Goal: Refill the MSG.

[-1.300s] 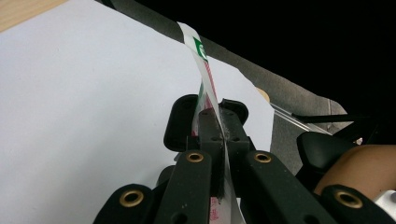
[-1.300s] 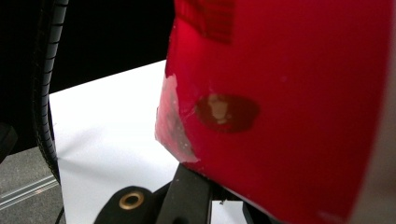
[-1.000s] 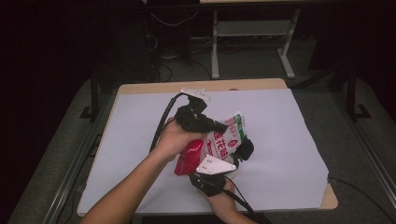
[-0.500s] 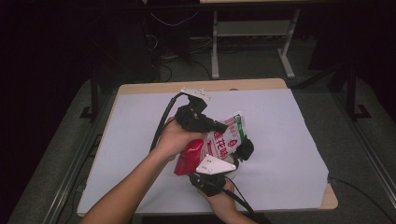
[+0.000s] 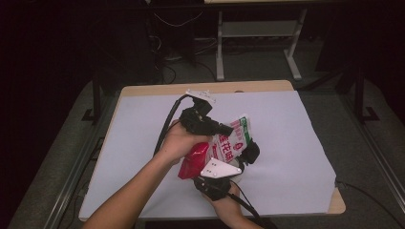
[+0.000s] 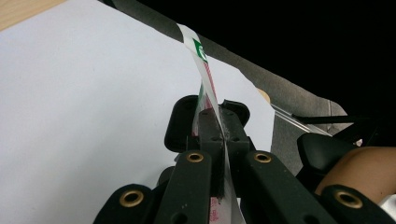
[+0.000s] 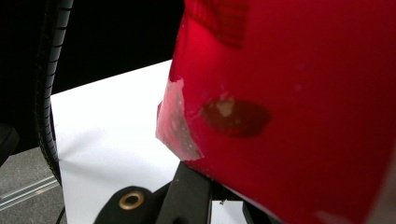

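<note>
A red, white and green snack bag (image 5: 224,145) is held above the white sheet (image 5: 286,143) between both grippers. My left gripper (image 5: 223,129) comes in from the left and is shut on the bag's upper edge. In the left gripper view the bag's thin sealed edge (image 6: 205,79) runs straight between the closed jaws of the left gripper (image 6: 212,116). My right gripper (image 5: 248,152) reaches up from the near edge and is shut on the bag's lower right side. In the right gripper view the glossy red bag (image 7: 289,102) hides most of the right gripper (image 7: 205,191).
The white sheet covers a wooden table (image 5: 248,86) with bare edges at the back and front right corner. Black cables (image 5: 165,126) trail from the grippers. Behind the table stand a metal frame (image 5: 258,33) and floor cables.
</note>
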Motion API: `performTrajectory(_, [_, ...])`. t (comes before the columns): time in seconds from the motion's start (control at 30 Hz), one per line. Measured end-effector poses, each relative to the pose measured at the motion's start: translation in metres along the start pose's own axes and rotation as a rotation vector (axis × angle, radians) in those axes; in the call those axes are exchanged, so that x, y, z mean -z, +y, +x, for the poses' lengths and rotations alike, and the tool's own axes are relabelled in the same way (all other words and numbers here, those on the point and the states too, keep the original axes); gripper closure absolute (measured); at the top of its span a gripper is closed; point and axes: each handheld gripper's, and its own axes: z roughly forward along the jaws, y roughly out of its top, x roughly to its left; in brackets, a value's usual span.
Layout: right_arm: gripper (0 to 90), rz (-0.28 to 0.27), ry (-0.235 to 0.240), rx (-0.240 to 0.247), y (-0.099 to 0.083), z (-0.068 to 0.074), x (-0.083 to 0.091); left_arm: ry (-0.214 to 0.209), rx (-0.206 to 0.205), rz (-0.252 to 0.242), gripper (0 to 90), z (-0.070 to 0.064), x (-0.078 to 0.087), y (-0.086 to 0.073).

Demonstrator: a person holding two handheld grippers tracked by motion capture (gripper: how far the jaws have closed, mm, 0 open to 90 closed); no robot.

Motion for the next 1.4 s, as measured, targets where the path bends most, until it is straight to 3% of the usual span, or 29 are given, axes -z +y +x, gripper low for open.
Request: performTrajectory(1.4, [90.0, -0.020, 0.005, 0.001, 0.0024, 0.0013, 0.0009, 0.005, 0.008, -0.004, 90.0, -0.0017, -0.0009, 0.0020])
